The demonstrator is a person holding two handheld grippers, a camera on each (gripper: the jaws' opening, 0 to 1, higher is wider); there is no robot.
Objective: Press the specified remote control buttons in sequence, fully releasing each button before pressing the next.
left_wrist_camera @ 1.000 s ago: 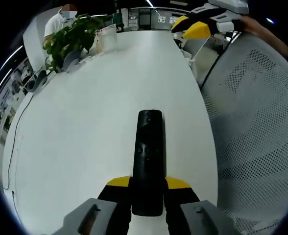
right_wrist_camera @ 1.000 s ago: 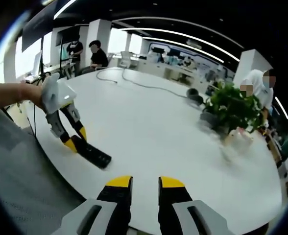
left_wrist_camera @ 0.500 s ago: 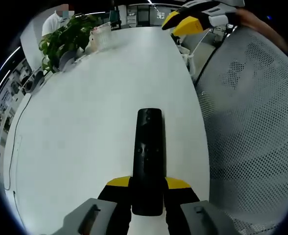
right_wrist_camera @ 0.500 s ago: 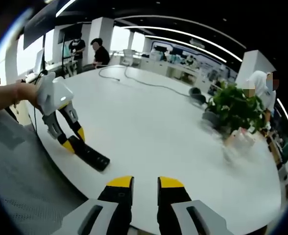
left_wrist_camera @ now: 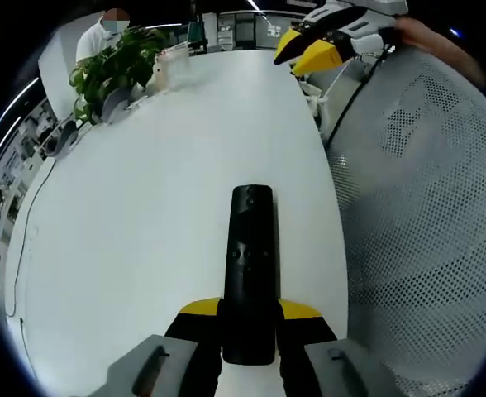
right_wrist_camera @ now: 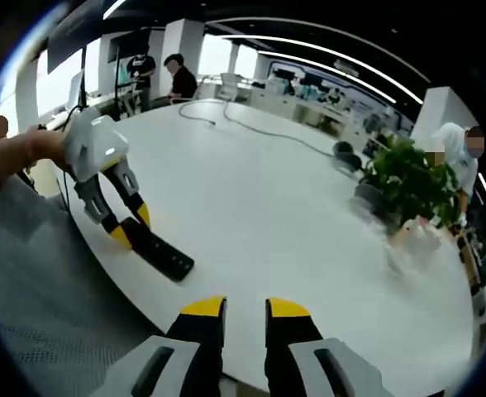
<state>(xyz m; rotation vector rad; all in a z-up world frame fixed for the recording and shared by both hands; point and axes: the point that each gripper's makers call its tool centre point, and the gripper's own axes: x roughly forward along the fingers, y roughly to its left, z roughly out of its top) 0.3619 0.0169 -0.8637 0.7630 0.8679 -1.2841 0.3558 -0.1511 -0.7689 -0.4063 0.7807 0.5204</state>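
Left gripper (left_wrist_camera: 249, 318) is clamping the rigid, light remote (left_wrist_camera: 250, 265) at its rear end near the counter (left_wrist_camera: 144, 207) edge; right gripper (right_wrist_camera: 245, 313) is hovering, jaws slightly parted, empty.

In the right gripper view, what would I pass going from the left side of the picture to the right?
A person's hand → the left gripper clamped on the black remote control → the right gripper at the bottom → a green potted plant on the white table → a person in white.
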